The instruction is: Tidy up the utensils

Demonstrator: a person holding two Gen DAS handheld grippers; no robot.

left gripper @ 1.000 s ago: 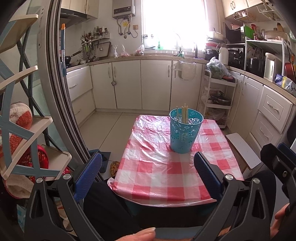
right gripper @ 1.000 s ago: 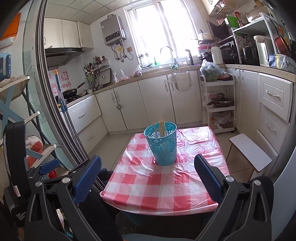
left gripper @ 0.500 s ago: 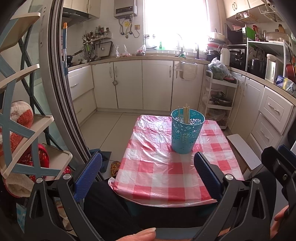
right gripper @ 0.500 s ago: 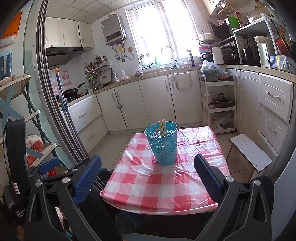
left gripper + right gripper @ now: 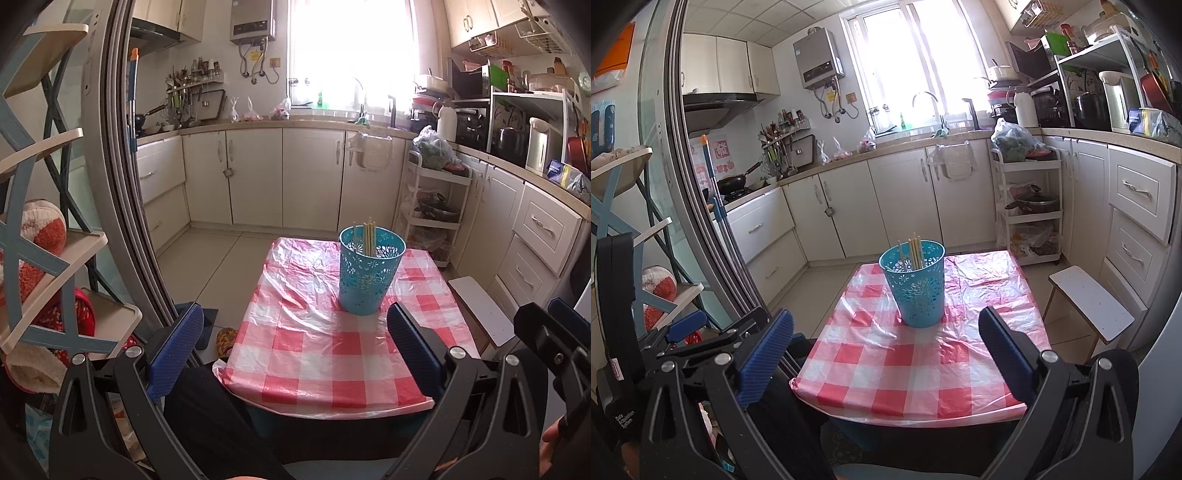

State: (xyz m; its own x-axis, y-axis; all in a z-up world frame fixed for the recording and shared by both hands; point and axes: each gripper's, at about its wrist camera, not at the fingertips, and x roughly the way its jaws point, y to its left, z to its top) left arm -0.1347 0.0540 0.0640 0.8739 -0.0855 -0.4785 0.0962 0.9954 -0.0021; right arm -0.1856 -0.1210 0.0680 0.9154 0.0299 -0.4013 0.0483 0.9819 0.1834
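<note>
Left wrist view: left gripper (image 5: 295, 347) is held back at the near edge of the table (image 5: 321, 354), jaws spread wide, nothing between the blue pads (image 5: 177, 347). It is well apart from the teal perforated basket (image 5: 369, 273), which stands upright on the red-and-white checked plastic cloth, toward the far right part of the tabletop. A bundle of pale chopsticks (image 5: 368, 238) stands inside the basket, tips showing just above the rim. Part of the right gripper's frame shows at the right margin.

Right wrist view: right gripper (image 5: 886, 343) is likewise spread and empty, also at the near table edge, well short of the basket (image 5: 916, 284). Same chopsticks (image 5: 914, 253) visible, leaning together inside. White stool (image 5: 1089, 301) stands just beside the table on the right; kitchen counters and cabinets behind.

Progress, as judged:
- Chopsticks already sit in the basket; no loose utensil is visible anywhere on the cloth in either view.
- Neither gripper holds anything.
- So the sorting looks done or close to it. Cannot tell whether other utensils lie outside the field of view or lower in the basket; the perforated wall shows only sticks.

What is left: likely nothing on this table, unless more items are brought in from elsewhere. Both grippers appear to be in a rest posture.
</note>
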